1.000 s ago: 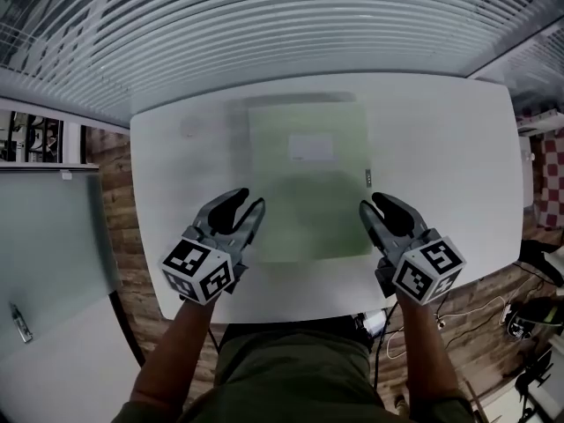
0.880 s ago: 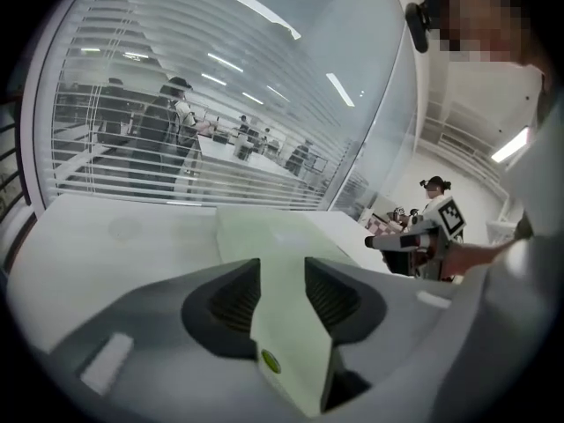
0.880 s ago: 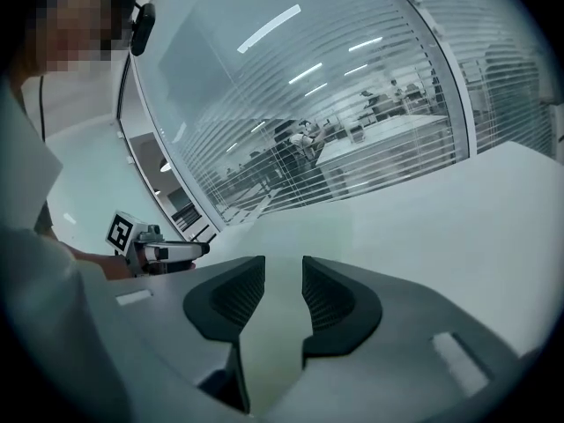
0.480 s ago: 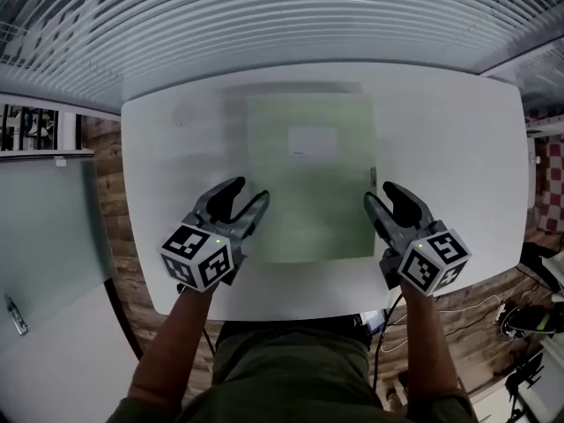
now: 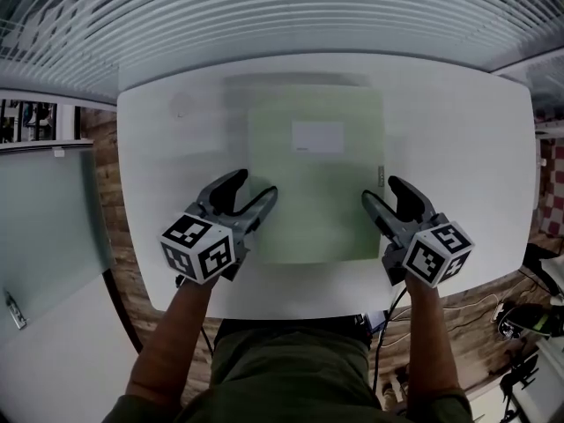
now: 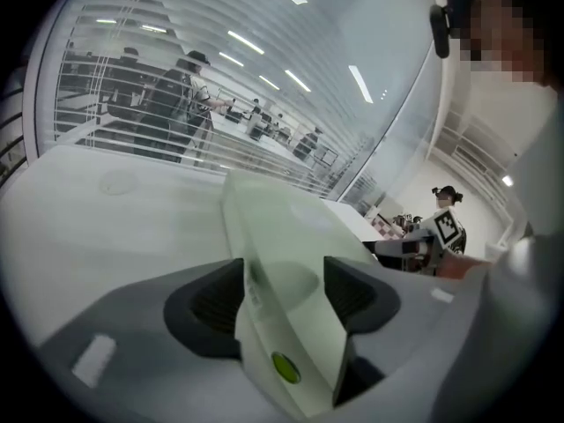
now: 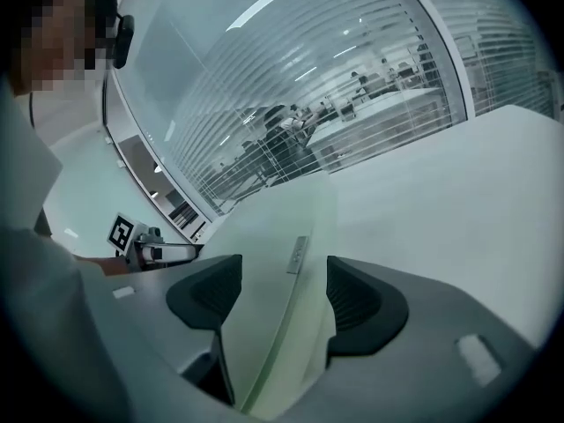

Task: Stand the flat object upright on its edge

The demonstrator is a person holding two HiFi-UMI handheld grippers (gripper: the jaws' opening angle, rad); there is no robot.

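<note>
- A pale green flat rectangular folder (image 5: 313, 183) lay broad face up near the middle of the white table (image 5: 449, 139). Its long sides ran away from the person.
- A white label (image 5: 317, 137) sat on the far half of its upper face. A small grey strip (image 5: 381, 174) was on its right edge.
- The left gripper (image 5: 256, 183) was at the near end of the folder's left edge. Its fingers (image 5: 231, 189) had just been opening and stood wide apart, astride the edge.
- In the left gripper view, the folder's edge ran away between the dark pads of the left gripper (image 6: 282, 293). There was a gap on both sides, so no pad pressed on it. A round green dot (image 6: 284, 368) showed on the folder's near side wall.
- The right gripper (image 5: 381, 189) was at the near end of the right edge, roughly level with the left one. Its fingers (image 5: 405, 192) had also just been opening and were spread wide.
- In the right gripper view, the folder edge and grey strip (image 7: 298, 254) passed between the pads of the right gripper (image 7: 284, 293). Neither pad touched the folder.
- Each gripper carried its marker cube (image 5: 201, 254) at the near end, with the person's bare forearms behind.
- Slatted blinds (image 5: 282, 16) ran beyond the table's far side.
</note>
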